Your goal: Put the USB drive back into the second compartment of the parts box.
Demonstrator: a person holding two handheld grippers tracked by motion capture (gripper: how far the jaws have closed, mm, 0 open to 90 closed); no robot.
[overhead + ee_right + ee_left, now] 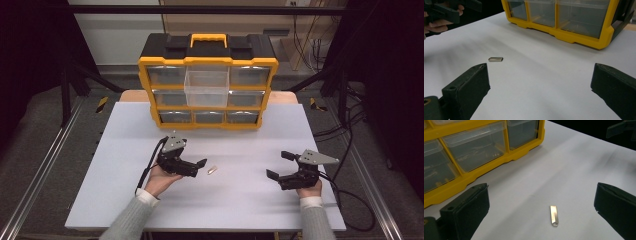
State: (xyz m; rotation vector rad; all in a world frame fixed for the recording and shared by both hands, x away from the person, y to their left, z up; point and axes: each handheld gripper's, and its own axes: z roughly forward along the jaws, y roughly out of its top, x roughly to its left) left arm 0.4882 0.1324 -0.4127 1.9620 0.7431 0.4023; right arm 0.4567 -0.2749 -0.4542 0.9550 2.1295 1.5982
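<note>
A small flat metal piece (213, 170) lies on the white tabletop (225, 205), just right of my left gripper (198, 168). That gripper is open, and in the left gripper view the metal piece (554, 216) rests on the table between its wide-spread jaws (541, 195), touching neither. My right gripper (279, 165) is open too, farther right and empty. In the right gripper view (539, 72) the metal piece (495, 59) lies ahead and to the left. A yellow and black drawer organizer (207, 50) stands at the back with one clear drawer (206, 87) pulled out.
The organizer (524, 155) holds several clear drawers with small parts inside. Its yellow base (579, 37) sits on the table's far half. Dark frame rails and cables run along both sides of the table.
</note>
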